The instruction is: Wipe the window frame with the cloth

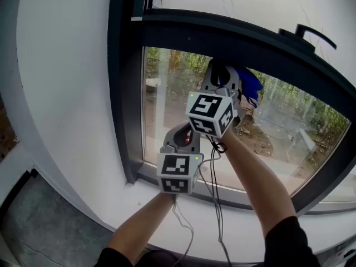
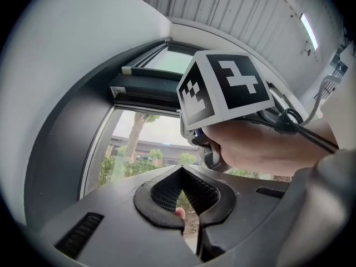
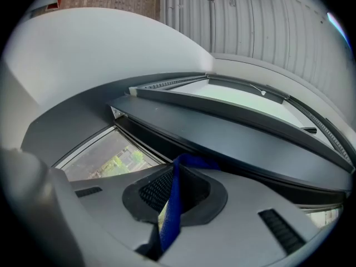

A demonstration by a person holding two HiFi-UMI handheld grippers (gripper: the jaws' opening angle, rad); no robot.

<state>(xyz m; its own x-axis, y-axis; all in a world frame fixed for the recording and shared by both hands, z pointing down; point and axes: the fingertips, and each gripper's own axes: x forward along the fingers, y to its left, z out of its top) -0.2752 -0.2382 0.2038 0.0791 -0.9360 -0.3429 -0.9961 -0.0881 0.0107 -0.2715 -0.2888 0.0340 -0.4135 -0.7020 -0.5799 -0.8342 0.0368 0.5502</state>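
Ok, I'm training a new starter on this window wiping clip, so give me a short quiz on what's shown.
1. True or false: the right gripper clamps the cloth in its tongs.
2. The cloth is: A red, B blue, C white.
3. Which gripper is nearer the bottom rail of the window frame in the head view?
Key: 1 true; 2 B; 3 the left gripper.

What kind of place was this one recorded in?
Indoors, probably a ground-level room: a dark window frame set in a white wall, a white sill below it, and trees and bare ground outside the glass.
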